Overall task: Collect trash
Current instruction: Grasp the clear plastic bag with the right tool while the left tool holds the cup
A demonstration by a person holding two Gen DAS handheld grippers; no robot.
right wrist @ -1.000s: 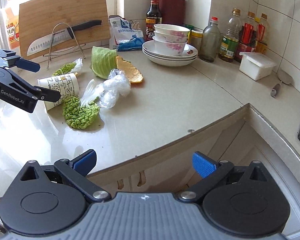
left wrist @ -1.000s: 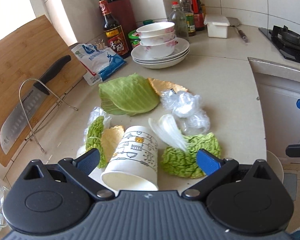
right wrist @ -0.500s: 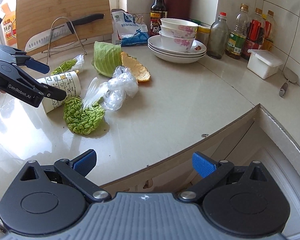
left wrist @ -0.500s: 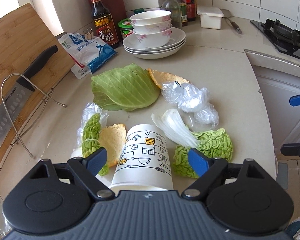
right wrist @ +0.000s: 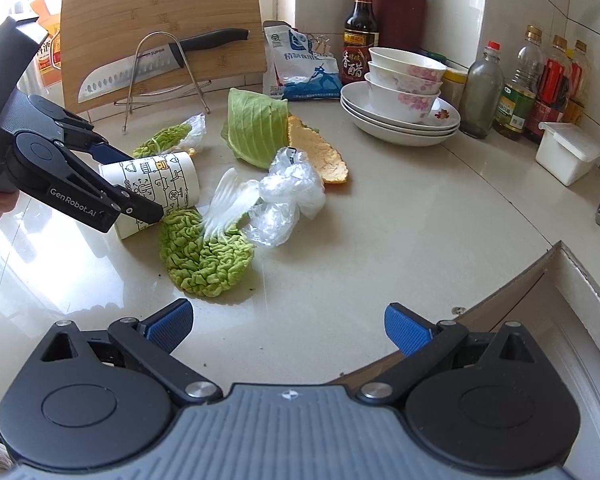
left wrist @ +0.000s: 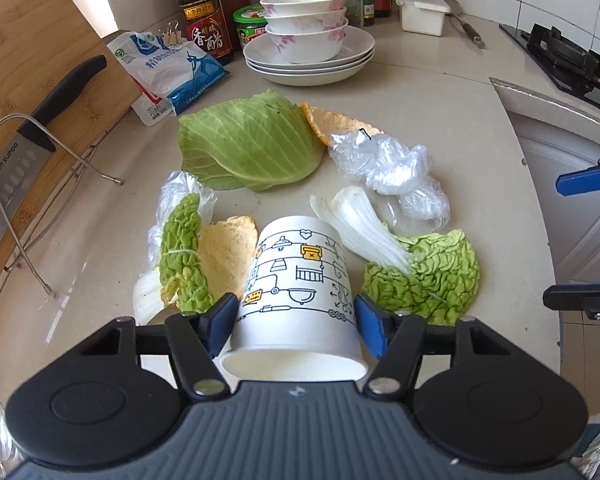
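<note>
left gripper (left wrist: 294,320): jaws closing around tipped paper cup (left wrist: 298,280), pads at its sides, on bench (left wrist: 440,92) | right gripper (right wrist: 288,326): jaws spread, empty, cup well beyond | risk: thin wall may buckle, cup squirting forward into crinkled leaf (left wrist: 428,274)

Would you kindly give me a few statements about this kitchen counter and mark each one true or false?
1. The paper cup lies on its side. True.
2. The right gripper holds a cabbage leaf. False: nothing is between its fingers.
3. The paper cup sits between the closing fingers of the left gripper. True.
4. The knife lies flat on the counter. False: it rests on a wire rack against the cutting board.
5. Bowls are stacked on plates. True.
</note>
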